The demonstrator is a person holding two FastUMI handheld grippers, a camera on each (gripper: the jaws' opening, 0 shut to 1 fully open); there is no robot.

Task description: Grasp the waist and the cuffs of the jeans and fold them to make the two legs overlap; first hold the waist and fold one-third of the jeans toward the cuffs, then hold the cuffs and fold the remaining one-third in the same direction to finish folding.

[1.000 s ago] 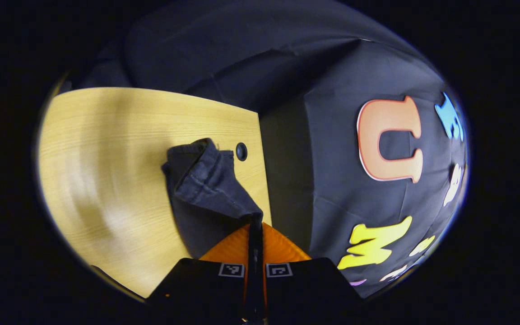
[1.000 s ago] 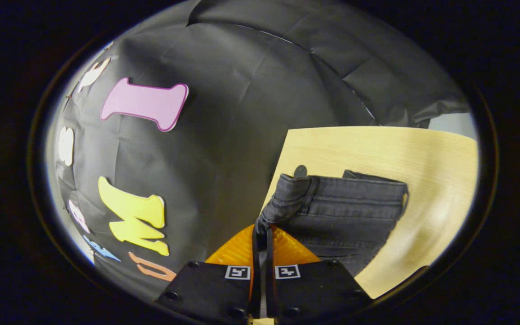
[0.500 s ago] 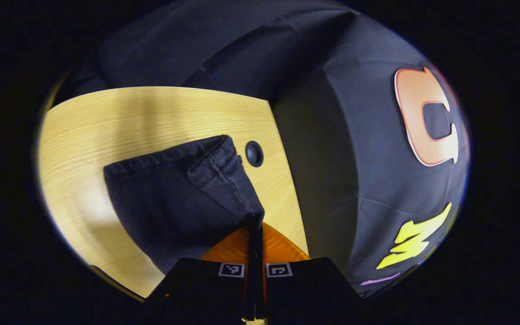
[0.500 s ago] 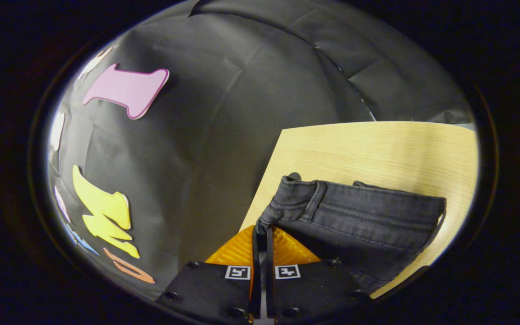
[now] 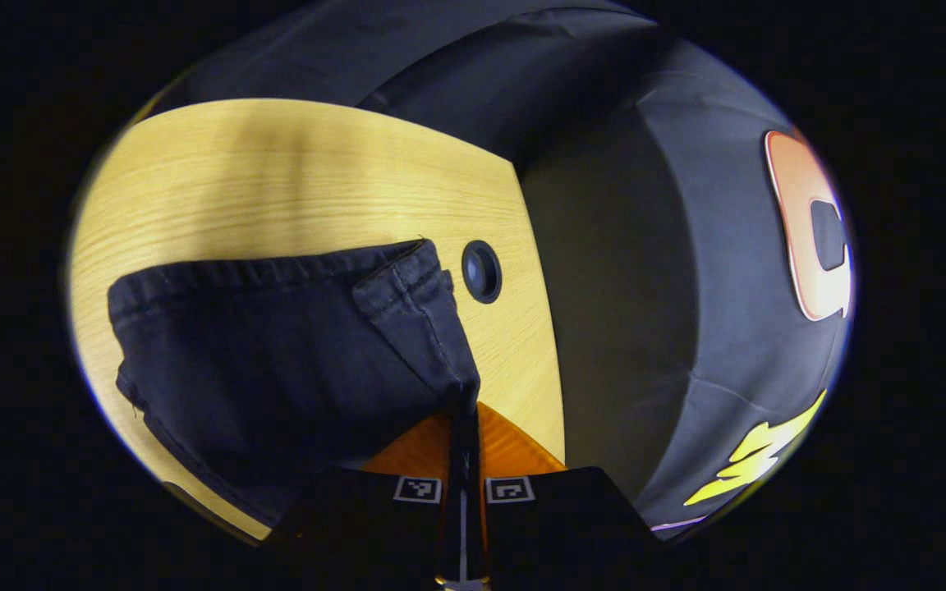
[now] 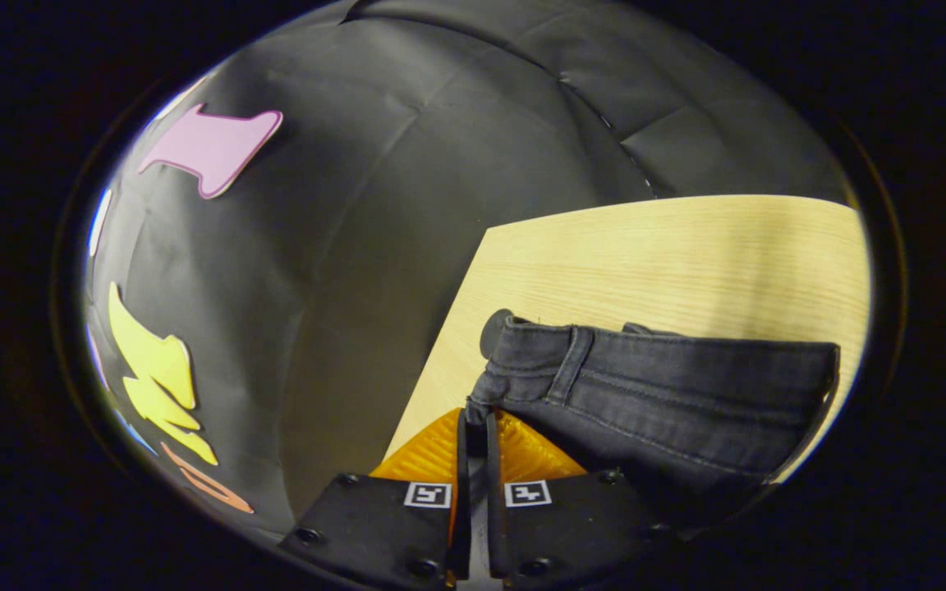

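Note:
Dark jeans [image 5: 276, 345] hang above a light wooden table [image 5: 276, 180]. In the left gripper view my left gripper [image 5: 463, 402] is shut on a hemmed cuff corner of the jeans, and the cloth spreads out to the left of the fingers. In the right gripper view my right gripper [image 6: 473, 414] is shut on the waistband corner of the jeans [image 6: 662, 386], beside a belt loop; the waistband stretches off to the right. The rest of the jeans is hidden below both views.
A round dark cable hole [image 5: 481, 271] lies near the table edge, partly covered by the waistband in the right gripper view [image 6: 491, 332]. Beyond the table edge [image 6: 440, 361] stands the black cloth wall [image 6: 358, 205].
Both grippers have moved closer to the table and toward its edge. The jeans now spread wider across each view, and the cable hole looks larger.

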